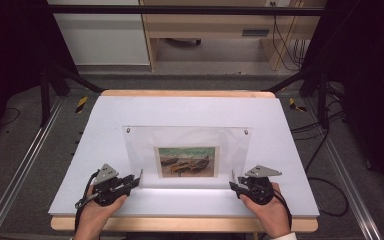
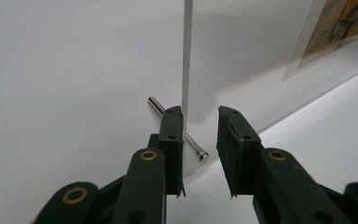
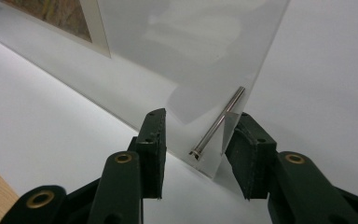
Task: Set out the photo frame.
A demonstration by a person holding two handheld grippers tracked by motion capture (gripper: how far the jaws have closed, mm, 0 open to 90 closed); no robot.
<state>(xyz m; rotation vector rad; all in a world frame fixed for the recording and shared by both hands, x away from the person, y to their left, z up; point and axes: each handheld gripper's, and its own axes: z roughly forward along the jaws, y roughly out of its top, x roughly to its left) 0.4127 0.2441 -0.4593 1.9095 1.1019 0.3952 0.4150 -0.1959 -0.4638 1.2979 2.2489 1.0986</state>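
frame (image 1: 187, 150): upright, between both claws
left claw (image 2: 200, 114): jaws apart, straddling frame's edge
right claw (image 3: 198, 119): jaws apart, frame's corner and pin (image 3: 216, 122) between

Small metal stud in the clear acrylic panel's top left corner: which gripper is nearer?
Left. Left gripper sits below the stud at the panel's left corner; right gripper at its right corner.

A: Table (image 1: 280, 150) seen from above, looking forward and down, from afar.
B: Frame corners viewed close along each gripper's jaws, low over the board. Acrylic frame (image 1: 187, 150) shared by all views.
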